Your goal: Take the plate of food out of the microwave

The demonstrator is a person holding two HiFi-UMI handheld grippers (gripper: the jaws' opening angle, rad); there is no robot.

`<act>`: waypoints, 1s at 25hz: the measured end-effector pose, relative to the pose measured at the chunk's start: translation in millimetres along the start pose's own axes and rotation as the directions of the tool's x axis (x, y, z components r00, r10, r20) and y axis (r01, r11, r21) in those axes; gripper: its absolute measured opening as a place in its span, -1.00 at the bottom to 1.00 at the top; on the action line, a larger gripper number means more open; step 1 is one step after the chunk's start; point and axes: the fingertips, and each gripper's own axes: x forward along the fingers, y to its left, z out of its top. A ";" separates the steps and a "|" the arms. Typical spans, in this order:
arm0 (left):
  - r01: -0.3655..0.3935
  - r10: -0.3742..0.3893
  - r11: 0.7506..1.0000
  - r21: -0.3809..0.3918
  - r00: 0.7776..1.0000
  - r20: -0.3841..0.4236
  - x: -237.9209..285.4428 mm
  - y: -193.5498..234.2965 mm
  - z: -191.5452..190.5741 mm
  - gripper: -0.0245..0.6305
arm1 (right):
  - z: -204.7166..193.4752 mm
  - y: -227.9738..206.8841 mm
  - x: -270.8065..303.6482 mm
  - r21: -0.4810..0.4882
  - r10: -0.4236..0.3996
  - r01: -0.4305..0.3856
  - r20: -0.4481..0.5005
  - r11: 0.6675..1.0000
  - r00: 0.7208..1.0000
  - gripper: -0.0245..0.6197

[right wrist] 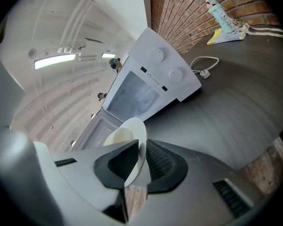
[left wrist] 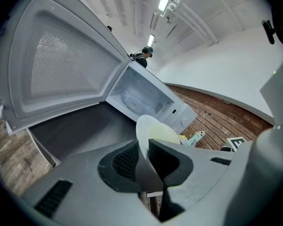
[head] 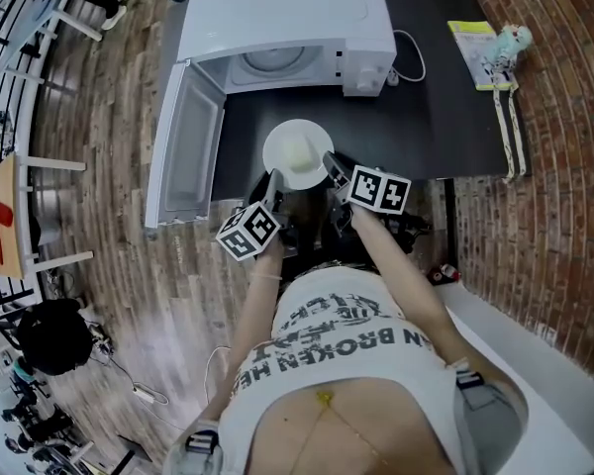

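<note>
The white plate (head: 297, 154) carries a pale yellow portion of food (head: 295, 152) and sits outside the microwave (head: 287, 18), just in front of its open cavity and over the dark surface (head: 436, 117). Whether the plate's underside touches the surface cannot be told.

The left tool (head: 275, 181) pinches the plate's near-left rim. In the left gripper view the rim runs between the two dark pads, which press on it from both sides. The right tool (head: 332, 163) pinches the near-right rim the same way, its pads closed onto the thin edge in the right gripper view.

Behind the plate, the microwave door (head: 186, 151) hangs wide open to the left, and the glass turntable (head: 272, 59) shows inside. A white cable with plug (head: 408, 57) lies beside the microwave's right side. Further right on the surface, well apart from the plate, lies a yellow packet (head: 475, 52), next to a brick wall (head: 564, 166).
</note>
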 end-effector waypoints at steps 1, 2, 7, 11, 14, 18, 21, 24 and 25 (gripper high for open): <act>0.001 -0.001 1.000 -0.001 1.000 -0.003 -1.7 3.2 0.8 -0.70 | -2.6 2.1 1.3 0.001 -0.003 0.003 0.000 1.000 1.000 -0.77; 0.002 -0.002 1.000 -0.002 1.000 -0.006 -3.6 6.4 1.6 -0.70 | -5.3 4.3 2.6 0.001 -0.006 0.006 0.000 1.000 1.000 -0.77; 0.011 -0.011 1.000 -0.004 1.000 -0.018 -13.6 23.5 7.3 -0.70 | -19.8 16.9 9.9 0.007 -0.026 0.026 0.004 1.000 1.000 -0.77; 0.039 -0.039 0.999 -0.008 0.999 -0.038 -18.7 35.1 16.5 -0.70 | -27.9 28.5 17.7 0.014 -0.045 0.045 0.021 0.999 0.999 -0.77; 0.053 -0.052 0.999 0.005 0.997 -0.053 -22.5 45.6 25.6 -0.70 | -33.9 39.5 22.5 0.027 -0.056 0.055 0.045 0.998 0.997 -0.77; 0.088 -0.087 0.996 0.018 0.994 -0.073 -24.2 53.1 33.7 -0.70 | -38.7 49.6 23.2 0.046 -0.076 0.072 0.097 0.996 0.992 -0.78; 0.126 -0.122 0.991 0.033 0.988 -0.099 -23.5 54.8 33.9 -0.70 | -43.2 49.9 20.9 0.070 -0.103 0.094 0.145 0.993 0.984 -0.78; 0.160 -0.153 0.986 0.047 0.979 -0.132 -23.3 57.1 30.9 -0.70 | -50.4 48.3 17.2 0.095 -0.131 0.115 0.187 0.989 0.974 -0.78; 0.169 -0.161 0.984 0.051 0.977 -0.141 -23.2 57.9 29.7 -0.70 | -53.1 47.2 16.2 0.107 -0.139 0.120 0.197 0.987 0.971 -0.78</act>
